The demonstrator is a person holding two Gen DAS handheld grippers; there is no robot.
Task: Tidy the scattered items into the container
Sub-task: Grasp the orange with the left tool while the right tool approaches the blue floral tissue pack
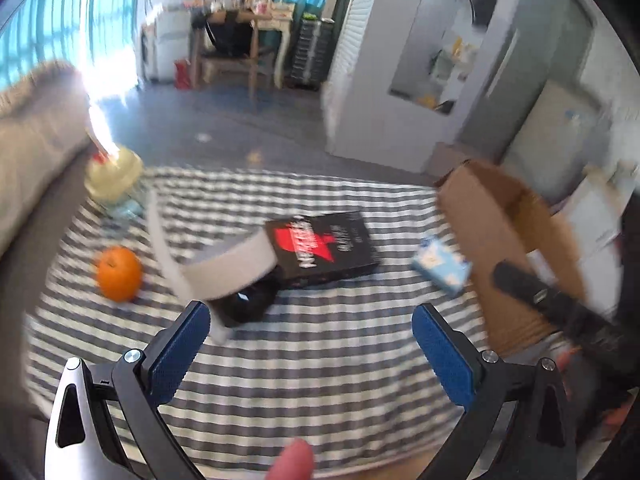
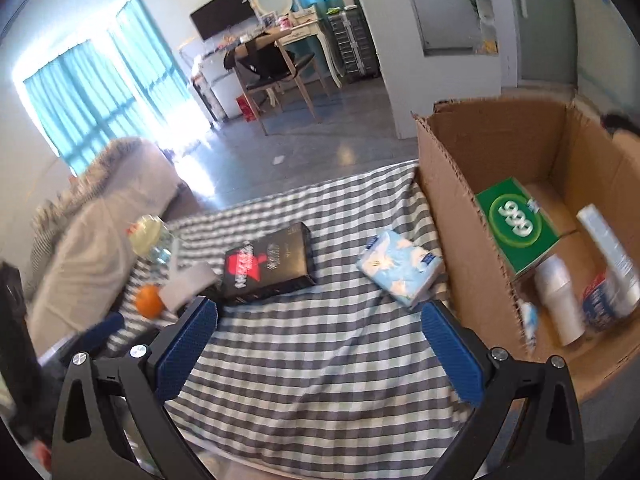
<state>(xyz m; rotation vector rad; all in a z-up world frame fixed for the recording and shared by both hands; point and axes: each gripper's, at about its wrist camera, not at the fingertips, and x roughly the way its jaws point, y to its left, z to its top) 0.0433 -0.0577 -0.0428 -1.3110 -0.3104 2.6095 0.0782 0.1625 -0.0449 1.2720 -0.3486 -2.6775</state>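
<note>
Nearest the cameras, the left gripper (image 1: 310, 334) and right gripper (image 2: 320, 334) are hovering with fingers spread, grasping nothing. Beyond, a tissue pack (image 2: 400, 268), black book (image 2: 268, 266) and orange (image 2: 149, 301) are waiting on the checked cloth (image 2: 320, 360); the cardboard box (image 2: 452, 216) is already holding 4-odd items.

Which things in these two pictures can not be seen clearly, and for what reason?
- Book title: motion blur, left view.
- Black object under the grey strap: partly covered, left view.
- Box contents: wall hides them, left view.
- White bottle: blurred, right view.
</note>
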